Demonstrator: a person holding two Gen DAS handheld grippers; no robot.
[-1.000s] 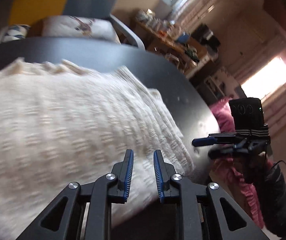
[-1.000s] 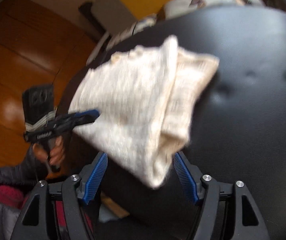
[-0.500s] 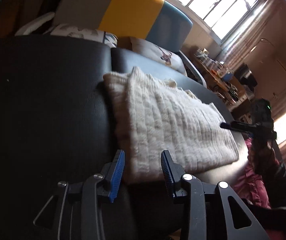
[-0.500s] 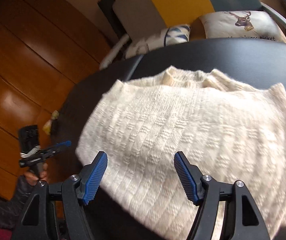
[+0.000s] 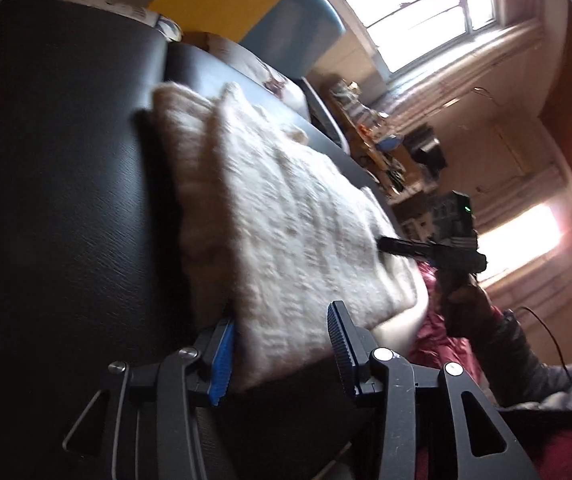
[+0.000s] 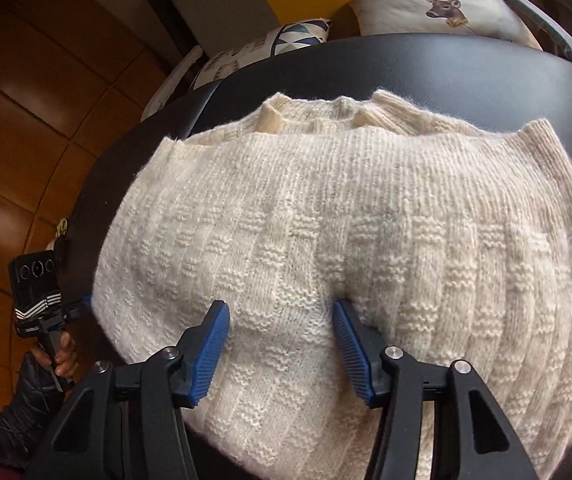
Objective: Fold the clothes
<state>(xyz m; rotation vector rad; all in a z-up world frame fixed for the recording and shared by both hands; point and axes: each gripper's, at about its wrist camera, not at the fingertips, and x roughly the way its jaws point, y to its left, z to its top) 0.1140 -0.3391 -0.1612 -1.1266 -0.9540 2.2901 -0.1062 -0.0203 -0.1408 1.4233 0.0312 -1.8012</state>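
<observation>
Right tongs (image 6: 279, 338) now pressed into sweater (image 6: 366, 208), left tongs (image 5: 279, 336) wider

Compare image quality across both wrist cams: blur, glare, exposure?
Left wrist: motion-smeared sweater, window blown out, black cushion underexposed. Right wrist: sharp knit on the sweater, even light, strong fisheye bulge, glare on the wood panels.

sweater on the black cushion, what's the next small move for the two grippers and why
Probably close both on the near edge. The cream sweater lies folded on the black cushion; the right gripper and left gripper are open with that edge between their fingers, ready to lift it for another fold.
</observation>
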